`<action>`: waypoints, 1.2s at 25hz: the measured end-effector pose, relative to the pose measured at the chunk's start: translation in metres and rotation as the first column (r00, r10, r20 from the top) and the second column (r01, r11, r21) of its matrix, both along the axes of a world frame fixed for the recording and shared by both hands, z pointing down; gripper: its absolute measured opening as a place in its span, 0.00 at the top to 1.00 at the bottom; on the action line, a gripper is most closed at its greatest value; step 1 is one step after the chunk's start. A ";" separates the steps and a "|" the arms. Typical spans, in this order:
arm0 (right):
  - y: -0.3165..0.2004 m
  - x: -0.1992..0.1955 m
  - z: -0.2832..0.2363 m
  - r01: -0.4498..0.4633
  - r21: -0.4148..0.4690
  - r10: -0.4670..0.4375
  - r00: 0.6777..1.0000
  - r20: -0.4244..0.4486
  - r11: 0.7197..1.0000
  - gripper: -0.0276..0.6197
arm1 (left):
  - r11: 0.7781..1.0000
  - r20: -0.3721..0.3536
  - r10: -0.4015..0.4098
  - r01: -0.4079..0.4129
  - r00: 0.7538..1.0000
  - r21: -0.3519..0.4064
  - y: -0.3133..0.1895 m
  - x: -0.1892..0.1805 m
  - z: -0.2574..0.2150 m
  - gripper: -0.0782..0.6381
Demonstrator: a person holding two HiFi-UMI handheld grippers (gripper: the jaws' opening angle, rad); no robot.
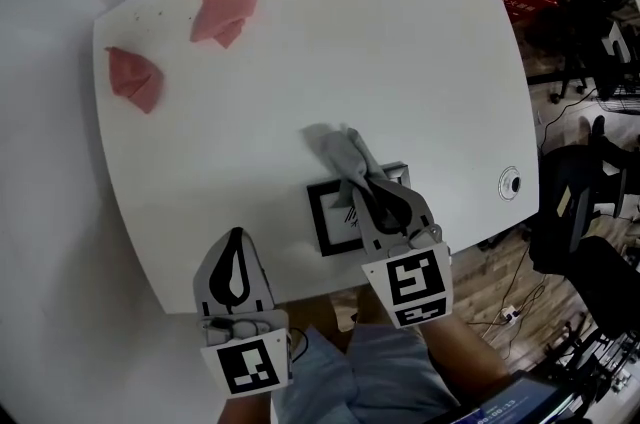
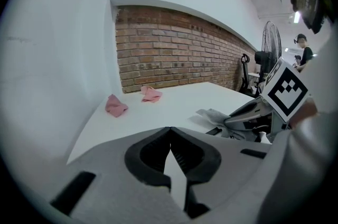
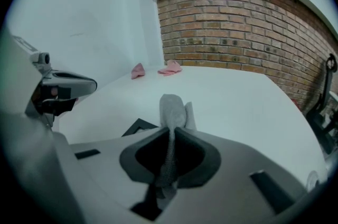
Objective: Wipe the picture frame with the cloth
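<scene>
1. Just right of centre, the right gripper (image 1: 366, 180) has its jaws pinching the grey cloth (image 1: 335, 150) at the top edge of the black picture frame (image 1: 324, 224), near the counter's (image 1: 400, 52) lower edge.
2. Left gripper (image 1: 236, 236), lower left: jaws together, empty.

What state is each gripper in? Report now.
Left gripper: shut, nothing between its jaws.
Right gripper: shut on the grey cloth.

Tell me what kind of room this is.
Likely an office or lab workspace: a white table by a brick wall, black office chairs beside it, and a pedestal fan.
</scene>
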State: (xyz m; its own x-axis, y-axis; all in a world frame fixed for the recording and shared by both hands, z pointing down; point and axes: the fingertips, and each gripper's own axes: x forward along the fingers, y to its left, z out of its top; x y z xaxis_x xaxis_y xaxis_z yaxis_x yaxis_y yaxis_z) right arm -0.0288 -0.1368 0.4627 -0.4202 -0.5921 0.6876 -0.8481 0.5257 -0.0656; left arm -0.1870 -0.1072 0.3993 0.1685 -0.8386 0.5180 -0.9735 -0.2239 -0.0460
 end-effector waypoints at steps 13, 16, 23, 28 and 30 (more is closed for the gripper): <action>-0.006 0.042 0.001 -0.053 -0.032 0.053 0.999 -0.008 0.998 0.90 | 0.999 0.000 0.029 -0.029 1.000 -0.038 -0.007 0.035 0.004 0.88; -0.007 0.053 0.002 -0.067 -0.034 0.066 0.998 -0.009 0.997 0.90 | 0.998 0.002 0.045 -0.045 0.999 -0.038 -0.009 0.044 0.004 0.88; -0.006 0.087 0.003 -0.120 -0.042 0.120 0.993 -0.011 0.992 0.90 | 0.997 0.006 0.075 -0.074 0.997 -0.017 -0.014 0.064 -0.005 0.88; -0.004 0.120 -0.013 -0.170 0.001 0.170 0.985 -0.018 0.985 0.90 | 0.995 0.010 0.098 -0.099 0.995 0.019 -0.013 0.083 -0.021 0.88; -0.001 0.130 -0.025 -0.187 0.026 0.187 0.982 -0.005 0.982 0.90 | 0.993 0.013 0.108 -0.109 0.994 0.042 -0.010 0.092 -0.031 0.88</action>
